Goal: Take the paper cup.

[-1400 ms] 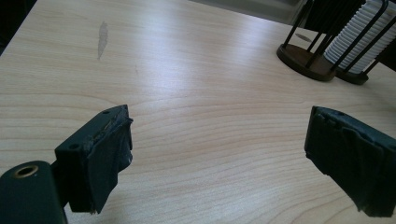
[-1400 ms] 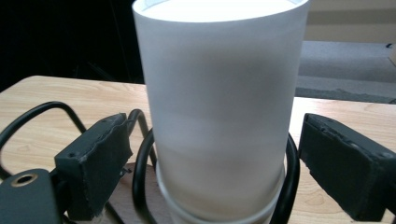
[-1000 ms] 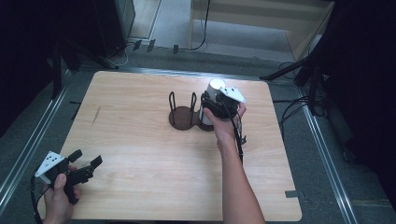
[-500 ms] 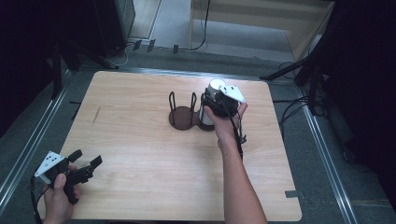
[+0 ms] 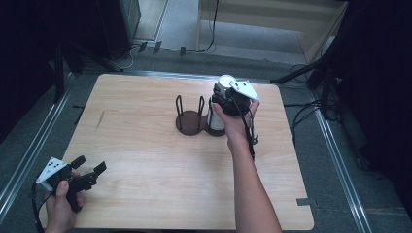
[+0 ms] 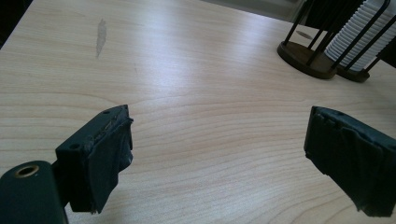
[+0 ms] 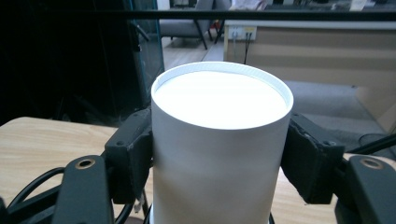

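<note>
Between the right gripper's (image 7: 219, 154) black jaws, which have just been closing, sits a white paper cup (image 7: 219, 140), pads pressed on both sides; it tops the cup stack (image 5: 216, 119) in the dark wire cup holder (image 5: 194, 119) mid-table; near the table's (image 5: 145, 145) front-left corner, the left gripper (image 5: 90, 165) hovers wide open, empty.

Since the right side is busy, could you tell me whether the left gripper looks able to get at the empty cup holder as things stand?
Probably yes: the left gripper is open and holds nothing, and bare table lies between it and the empty holder.
</note>
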Demonstrator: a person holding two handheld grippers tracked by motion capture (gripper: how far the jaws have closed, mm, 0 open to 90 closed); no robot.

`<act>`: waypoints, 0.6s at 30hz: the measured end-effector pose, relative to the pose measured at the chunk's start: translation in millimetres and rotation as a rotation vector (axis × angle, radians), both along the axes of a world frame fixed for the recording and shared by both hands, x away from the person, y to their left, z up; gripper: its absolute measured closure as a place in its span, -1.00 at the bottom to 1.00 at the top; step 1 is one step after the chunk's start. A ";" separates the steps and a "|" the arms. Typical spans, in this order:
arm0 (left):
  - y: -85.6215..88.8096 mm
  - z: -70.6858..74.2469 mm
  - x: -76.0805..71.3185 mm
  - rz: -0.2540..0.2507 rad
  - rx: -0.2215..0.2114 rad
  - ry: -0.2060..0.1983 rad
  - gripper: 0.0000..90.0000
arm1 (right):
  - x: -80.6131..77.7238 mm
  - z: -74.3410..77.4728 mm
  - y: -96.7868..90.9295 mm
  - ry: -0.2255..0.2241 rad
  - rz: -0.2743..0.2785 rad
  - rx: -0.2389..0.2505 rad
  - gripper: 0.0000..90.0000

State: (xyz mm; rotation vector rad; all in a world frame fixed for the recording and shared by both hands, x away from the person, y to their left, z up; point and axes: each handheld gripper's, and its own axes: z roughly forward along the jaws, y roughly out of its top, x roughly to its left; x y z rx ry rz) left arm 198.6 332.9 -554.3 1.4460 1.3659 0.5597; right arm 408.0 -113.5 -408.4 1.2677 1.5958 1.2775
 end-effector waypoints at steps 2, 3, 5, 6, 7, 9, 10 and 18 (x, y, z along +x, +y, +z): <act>0.0 0.0 0.0 0.000 0.000 0.000 -0.81 | 1.1 -2.8 -0.6 0.021 -0.003 -0.011 -0.30; 0.0 0.0 0.0 0.000 0.000 0.000 -0.81 | 1.6 -4.7 -1.2 0.029 -0.003 -0.012 -0.30; 0.0 0.0 0.0 -0.001 0.000 0.000 -0.81 | 2.2 -7.6 -2.1 0.035 0.006 0.006 -0.30; 0.0 0.0 0.0 0.000 0.000 0.000 -0.81 | 2.4 -8.4 -2.2 0.036 0.006 0.009 -0.31; 0.1 0.0 0.1 -0.001 -0.001 0.001 -0.81 | 2.7 -8.9 -1.8 0.036 0.006 0.010 -0.31; 0.1 0.0 0.2 -0.002 -0.002 0.002 -0.81 | 3.0 -10.2 -0.9 0.042 0.004 0.004 -0.32; 0.1 0.0 0.2 -0.002 -0.001 0.002 -0.81 | 3.4 -11.3 -0.9 0.045 0.005 -0.004 -0.34; 0.1 0.0 0.1 -0.002 -0.003 0.000 -0.81 | 5.5 -30.6 -3.2 0.083 0.004 -0.001 -0.50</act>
